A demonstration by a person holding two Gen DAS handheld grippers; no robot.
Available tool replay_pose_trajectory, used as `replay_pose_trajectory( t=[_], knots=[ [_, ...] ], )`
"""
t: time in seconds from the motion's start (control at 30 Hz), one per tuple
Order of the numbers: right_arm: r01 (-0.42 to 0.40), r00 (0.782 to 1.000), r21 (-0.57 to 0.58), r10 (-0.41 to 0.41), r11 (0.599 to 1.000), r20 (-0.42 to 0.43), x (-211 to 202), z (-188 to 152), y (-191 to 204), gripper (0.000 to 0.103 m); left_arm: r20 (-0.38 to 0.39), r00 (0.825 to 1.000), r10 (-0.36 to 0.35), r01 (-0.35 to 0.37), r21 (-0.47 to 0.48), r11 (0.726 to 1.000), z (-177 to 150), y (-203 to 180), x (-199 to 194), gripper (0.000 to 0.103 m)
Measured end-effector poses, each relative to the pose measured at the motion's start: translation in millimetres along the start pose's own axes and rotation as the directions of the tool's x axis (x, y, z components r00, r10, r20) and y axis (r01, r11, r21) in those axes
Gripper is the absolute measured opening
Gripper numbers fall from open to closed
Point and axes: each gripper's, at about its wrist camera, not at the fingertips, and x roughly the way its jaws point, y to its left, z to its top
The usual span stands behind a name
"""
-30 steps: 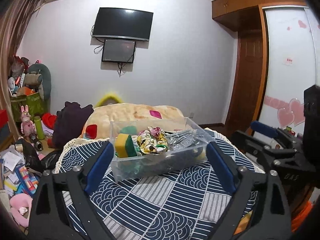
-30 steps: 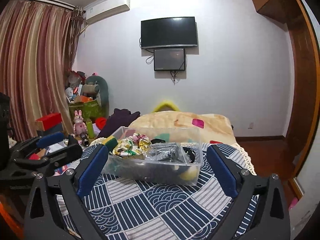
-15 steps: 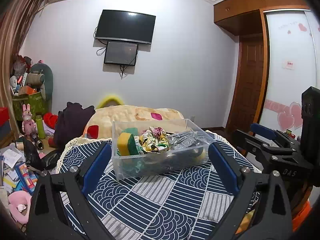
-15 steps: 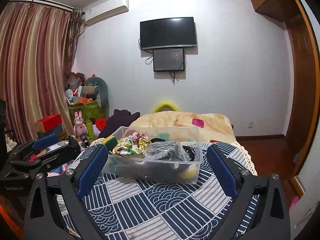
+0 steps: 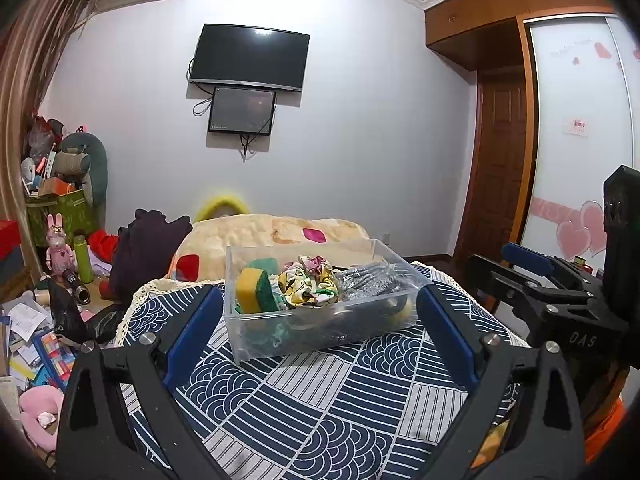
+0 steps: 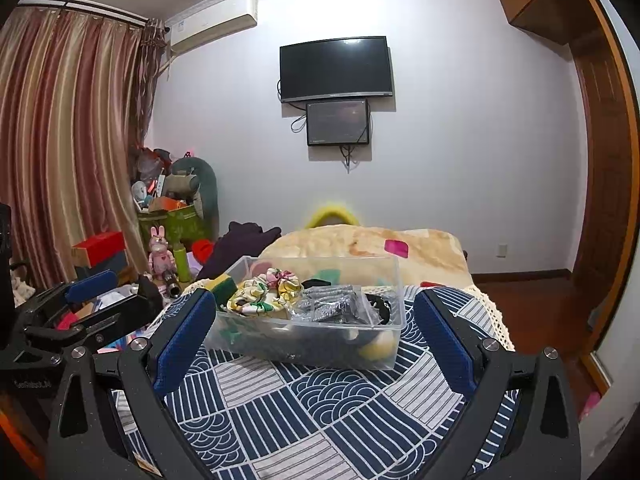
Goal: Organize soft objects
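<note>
Both the left gripper point(image 5: 318, 316) and the right gripper point(image 6: 310, 316) gape wide, holding nothing. Just ahead of each sits a clear box point(image 5: 320, 330) with a sponge point(image 5: 256, 290) and scrunchies point(image 5: 308, 284)

One clear box point(image 5: 320, 320) sits on one bench point(image 5: 320, 408). Inside are one yellow-green sponge point(image 5: 256, 290), one flowery scrunchie point(image 5: 308, 284) and one shiny silver bag point(image 5: 370, 280). Two screens point(image 5: 250, 58) hang on the wall.
</note>
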Motion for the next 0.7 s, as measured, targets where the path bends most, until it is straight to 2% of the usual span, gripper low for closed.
replay_pose_trajectory(
  t=[0.7],
  knots=[
    [-0.009,1.000,0.015,0.009,1.000,-0.003,-2.0,-1.0,-3.1,0.099,0.001,1.000,0.002,-0.002,0.005,1.000,-0.4,-1.8,-0.9,0.100]
  ],
)
